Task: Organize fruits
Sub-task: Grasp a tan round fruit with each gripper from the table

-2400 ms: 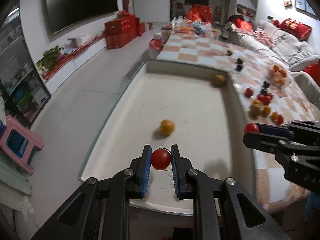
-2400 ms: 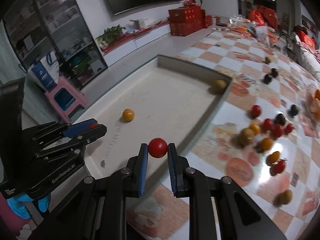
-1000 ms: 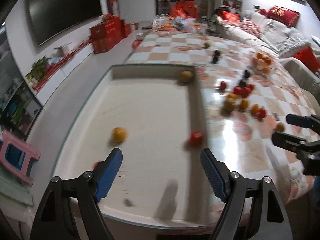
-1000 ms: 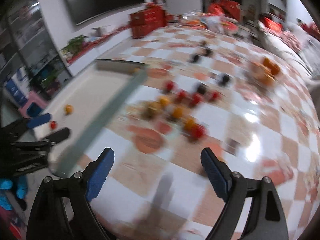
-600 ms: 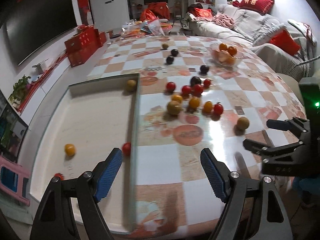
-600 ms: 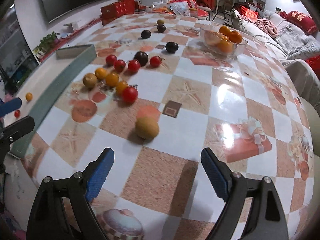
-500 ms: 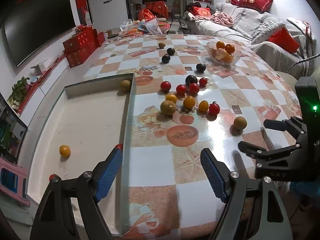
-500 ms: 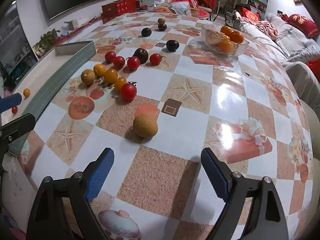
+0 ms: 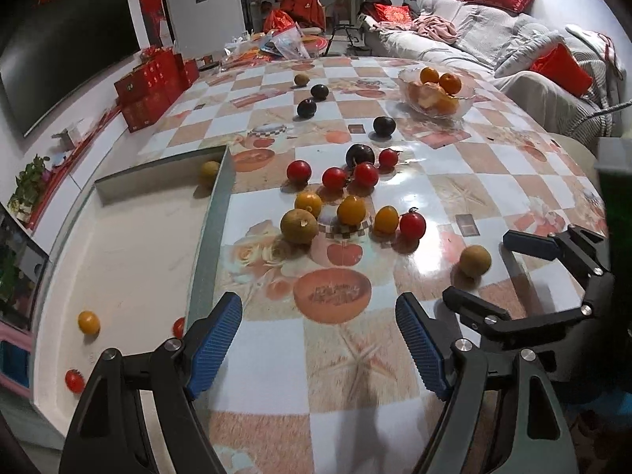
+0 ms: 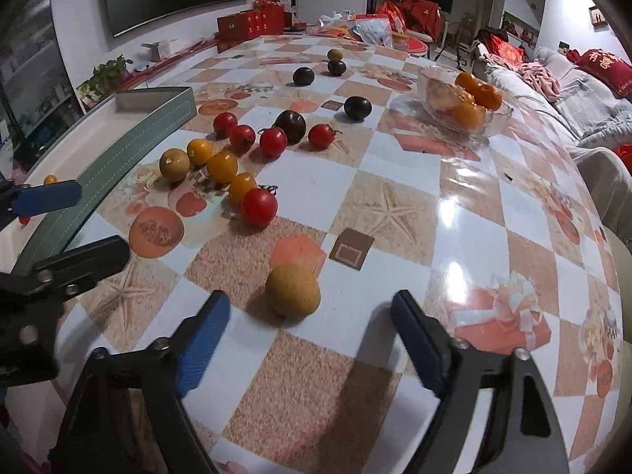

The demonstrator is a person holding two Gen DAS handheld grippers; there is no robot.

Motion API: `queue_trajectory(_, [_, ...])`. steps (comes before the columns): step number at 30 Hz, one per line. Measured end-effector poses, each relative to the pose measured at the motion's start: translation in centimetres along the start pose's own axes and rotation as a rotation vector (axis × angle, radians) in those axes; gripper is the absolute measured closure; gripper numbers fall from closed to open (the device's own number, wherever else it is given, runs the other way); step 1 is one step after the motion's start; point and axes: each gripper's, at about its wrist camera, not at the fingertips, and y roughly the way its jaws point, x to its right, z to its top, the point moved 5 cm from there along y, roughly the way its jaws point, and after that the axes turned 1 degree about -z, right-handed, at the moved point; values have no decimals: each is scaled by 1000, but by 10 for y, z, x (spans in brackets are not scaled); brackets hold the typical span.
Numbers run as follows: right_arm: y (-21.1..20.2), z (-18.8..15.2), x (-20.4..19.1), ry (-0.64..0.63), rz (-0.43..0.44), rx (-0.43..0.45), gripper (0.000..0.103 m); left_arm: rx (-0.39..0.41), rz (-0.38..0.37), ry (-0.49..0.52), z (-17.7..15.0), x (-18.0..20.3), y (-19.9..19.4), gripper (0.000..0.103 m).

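Note:
My left gripper [image 9: 318,339] is open and empty above the table's near edge. My right gripper [image 10: 306,341] is open and empty, with a brown-yellow round fruit [image 10: 292,290] just ahead between its fingertips; that fruit also shows in the left wrist view [image 9: 474,260]. A cluster of red tomatoes [image 9: 334,178], orange fruits [image 9: 350,210] and dark plums [image 9: 360,155] lies mid-table. The grey tray [image 9: 209,233] at the left holds an orange fruit [image 9: 88,322], two red tomatoes [image 9: 74,380] and a brown fruit [image 9: 209,168].
A glass bowl of oranges [image 10: 466,112] stands at the far right of the table. Lone dark plums [image 10: 303,76] lie farther back. A sofa [image 9: 493,51] runs along the right side. Red boxes [image 9: 154,87] sit on the floor at the left.
Both grippers let go of their red tomatoes into the tray, opened wide and swung right over the tablecloth. The right gripper has closed in on the brown-yellow fruit.

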Motion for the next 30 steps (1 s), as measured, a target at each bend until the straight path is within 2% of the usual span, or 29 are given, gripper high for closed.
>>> queue_trajectory(4, [1, 4, 3, -2, 5, 5, 36, -12, 10, -12, 6, 2, 13, 22])
queue_trajectory(10, [2, 8, 6, -10, 12, 6, 43, -18, 36, -23, 13, 4, 28, 22])
queue_trajectory(19, [5, 13, 10, -5, 13, 3, 44, -45, 72, -70, 19, -8, 53, 22])
queue_trajectory(25, [6, 14, 11, -1, 13, 3, 44, -25, 80, -76, 27, -9, 59, 22])
queue_trajectory(29, [6, 14, 11, -2, 15, 4, 47, -15, 81, -75, 29, -10, 60, 34])
queue_trajectory(30, [6, 14, 11, -3, 16, 6, 53, -13, 86, -76, 30, -11, 59, 36])
